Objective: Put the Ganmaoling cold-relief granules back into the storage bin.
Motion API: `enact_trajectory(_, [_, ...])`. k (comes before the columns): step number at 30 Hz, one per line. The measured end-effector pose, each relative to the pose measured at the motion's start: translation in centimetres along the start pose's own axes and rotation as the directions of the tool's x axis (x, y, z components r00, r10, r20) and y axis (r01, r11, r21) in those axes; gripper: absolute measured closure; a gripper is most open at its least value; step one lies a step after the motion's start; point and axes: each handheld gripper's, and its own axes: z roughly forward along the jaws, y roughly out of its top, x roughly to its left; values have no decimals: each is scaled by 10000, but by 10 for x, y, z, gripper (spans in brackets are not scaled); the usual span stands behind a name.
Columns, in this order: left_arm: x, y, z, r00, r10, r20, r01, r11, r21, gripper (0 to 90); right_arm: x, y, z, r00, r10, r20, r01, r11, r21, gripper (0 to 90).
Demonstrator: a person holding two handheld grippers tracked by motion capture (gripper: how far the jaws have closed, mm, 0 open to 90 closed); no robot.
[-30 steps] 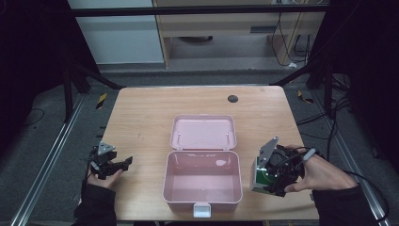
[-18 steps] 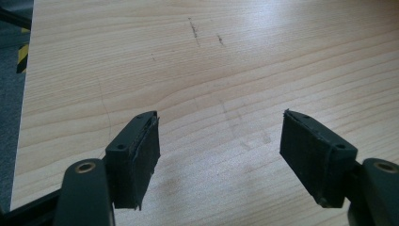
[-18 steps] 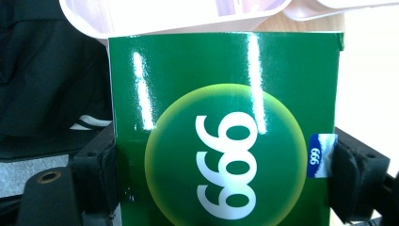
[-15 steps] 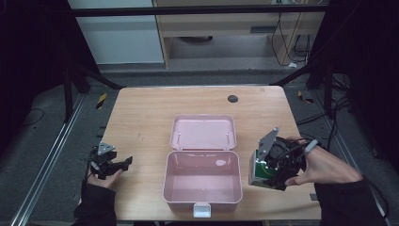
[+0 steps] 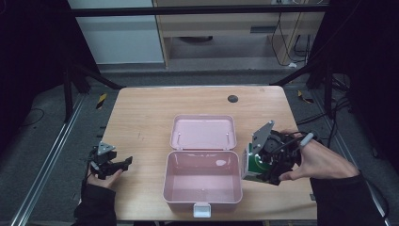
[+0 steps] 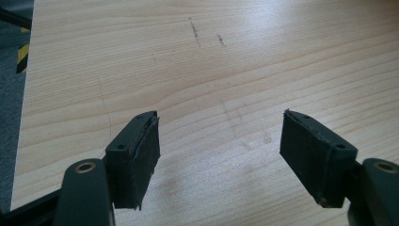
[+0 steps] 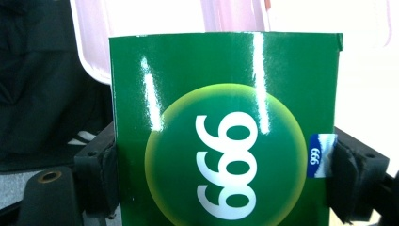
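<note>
Over the last second the right gripper [image 5: 258, 170], fingers clamped on the glossy green cardboard box [image 7: 226, 132], has edged it leftward to the open pink plastic case's [image 5: 203, 195] right rim, likely for placing inside, while the left gripper [image 5: 123, 163] rests on the table [image 5: 141, 117], fingers apart.

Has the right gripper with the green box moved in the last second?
Yes. The right gripper, shut on the green box, shifted left toward the open pink case, now at its right wall.
</note>
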Motion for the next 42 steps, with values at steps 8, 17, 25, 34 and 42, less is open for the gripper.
enact_trajectory(8, [0, 0, 0, 10000, -26, -21, 26, 10000, -14, 280, 3, 19, -6, 9997, -239, 0, 239, 9981, -573, 165])
enact_trajectory(17, [1, 0, 1, 10000, -21, -43, 21, 10000, 7, 280, 6, 44, 1, 9985, -539, -94, 529, 9950, -848, 164])
enact_trajectory(25, [1, 0, 1, 10000, -25, -33, 25, 10000, -11, 279, 8, 59, 10, 9969, -755, -228, 729, 9923, -1006, 164])
enact_trajectory(34, [2, 0, 0, 10000, -31, -41, 31, 10000, -22, 280, 11, 72, 23, 9943, -1009, -347, 968, 9898, -1045, 163])
enact_trajectory(42, [2, 0, 0, 10000, -50, -37, 50, 10000, -53, 280, 14, 77, 38, 9917, -1199, -455, 1152, 9888, -948, 163])
